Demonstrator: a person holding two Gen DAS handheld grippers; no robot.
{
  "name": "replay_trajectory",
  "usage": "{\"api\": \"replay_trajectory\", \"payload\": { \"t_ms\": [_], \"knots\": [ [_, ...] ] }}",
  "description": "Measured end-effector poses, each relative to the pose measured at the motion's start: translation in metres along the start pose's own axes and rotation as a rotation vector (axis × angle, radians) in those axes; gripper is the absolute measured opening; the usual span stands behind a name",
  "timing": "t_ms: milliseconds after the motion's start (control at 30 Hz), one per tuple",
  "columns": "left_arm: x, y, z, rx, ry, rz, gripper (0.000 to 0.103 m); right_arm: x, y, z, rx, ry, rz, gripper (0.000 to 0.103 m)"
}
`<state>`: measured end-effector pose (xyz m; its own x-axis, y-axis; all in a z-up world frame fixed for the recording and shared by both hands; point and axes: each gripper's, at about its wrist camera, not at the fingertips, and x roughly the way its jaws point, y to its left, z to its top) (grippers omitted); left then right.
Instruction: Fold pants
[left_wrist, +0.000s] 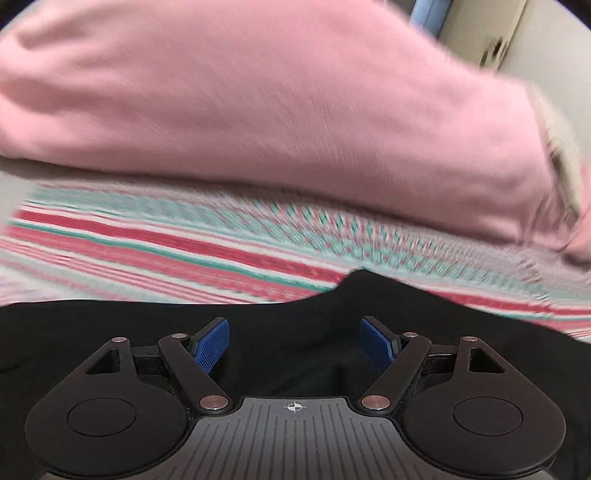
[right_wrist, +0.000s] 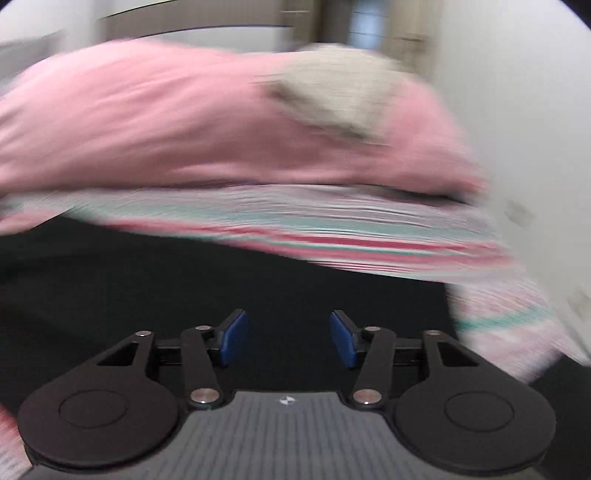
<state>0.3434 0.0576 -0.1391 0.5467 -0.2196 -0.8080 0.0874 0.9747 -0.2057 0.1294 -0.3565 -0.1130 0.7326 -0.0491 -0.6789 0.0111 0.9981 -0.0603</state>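
Observation:
The black pants (left_wrist: 295, 354) lie on a striped bedsheet (left_wrist: 184, 251), filling the bottom of the left wrist view. My left gripper (left_wrist: 295, 345) is open, its blue pads (left_wrist: 212, 341) spread just above the pants near their far edge, holding nothing. In the right wrist view the pants (right_wrist: 184, 288) spread wide under my right gripper (right_wrist: 288, 338), which is open and empty, with its blue pads (right_wrist: 232, 338) apart above the cloth. Both views are motion-blurred.
A large pink pillow (left_wrist: 258, 110) lies on the bed beyond the pants; it also shows in the right wrist view (right_wrist: 166, 129), with a grey patch (right_wrist: 340, 88) on it. The striped sheet (right_wrist: 369, 236) drops off at the right. A pale wall (right_wrist: 517, 110) stands behind.

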Motion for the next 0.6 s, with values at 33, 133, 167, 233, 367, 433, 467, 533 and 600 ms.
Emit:
{"api": "replay_trajectory", "payload": {
  "t_ms": [33,133,167,233,367,433,467,533,600],
  "knots": [
    [0.020,-0.004,0.004,-0.015,0.033,0.005,0.079,0.005,0.021,-0.002,-0.055,0.020,0.051,0.038],
    [0.052,-0.011,0.001,-0.029,0.005,0.062,0.078,0.016,0.077,-0.013,-0.252,0.058,0.133,0.038],
    [0.055,-0.019,0.000,0.009,-0.023,0.053,0.076,0.019,0.092,-0.017,-0.310,0.064,0.171,0.038],
    [0.059,-0.033,-0.004,0.072,-0.037,0.034,0.045,0.019,0.121,-0.029,-0.433,0.078,0.279,0.038],
    [0.059,-0.047,-0.015,0.147,-0.056,0.002,0.036,0.026,0.150,-0.052,-0.593,0.216,0.401,0.033],
    [0.061,-0.049,-0.015,0.162,-0.057,-0.028,0.037,0.020,0.149,-0.052,-0.614,0.236,0.428,0.032],
    [0.061,-0.049,-0.015,0.177,-0.057,-0.030,0.037,0.017,0.146,-0.051,-0.613,0.242,0.437,0.032],
    [0.058,-0.045,-0.015,0.171,-0.057,-0.030,0.037,0.011,0.144,-0.052,-0.622,0.219,0.427,0.032],
    [0.055,-0.040,-0.013,0.143,-0.052,-0.043,0.037,0.006,0.148,-0.053,-0.648,0.164,0.435,0.033]
  ]
}}
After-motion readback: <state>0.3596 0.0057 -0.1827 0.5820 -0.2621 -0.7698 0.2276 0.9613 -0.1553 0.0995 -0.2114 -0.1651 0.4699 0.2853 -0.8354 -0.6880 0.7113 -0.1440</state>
